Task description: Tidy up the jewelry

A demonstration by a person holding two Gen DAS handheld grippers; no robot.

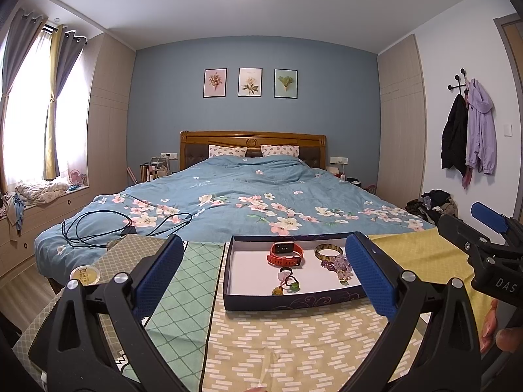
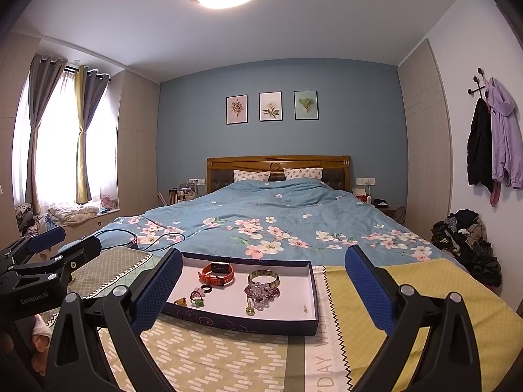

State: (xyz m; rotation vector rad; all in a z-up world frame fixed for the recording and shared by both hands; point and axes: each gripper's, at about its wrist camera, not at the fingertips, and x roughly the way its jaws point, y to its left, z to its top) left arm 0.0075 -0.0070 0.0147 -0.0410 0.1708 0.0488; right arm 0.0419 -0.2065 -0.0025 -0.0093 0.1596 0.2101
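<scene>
A shallow dark-blue box (image 1: 294, 302) (image 2: 242, 321) with a white floor lies on patterned cloths. In it lie a red smartwatch (image 1: 286, 254) (image 2: 217, 273), a gold-green bangle (image 1: 329, 251) (image 2: 263, 277), a purple bead bracelet (image 1: 338, 266) (image 2: 261, 292) and several small rings (image 1: 287, 282) (image 2: 196, 297). My left gripper (image 1: 264, 276) is open and empty, held above the near side of the box. My right gripper (image 2: 263, 289) is open and empty, also above the box. Each gripper shows in the other's view, the right (image 1: 487, 228) and the left (image 2: 49, 248).
The cloths (image 1: 278, 343) cover a table in front of a bed with a blue floral duvet (image 1: 248, 202). A black cable (image 1: 98, 228) lies on the bed. A round yellow tin (image 1: 84, 275) sits at the left. Clothes are piled at the right (image 2: 464, 241).
</scene>
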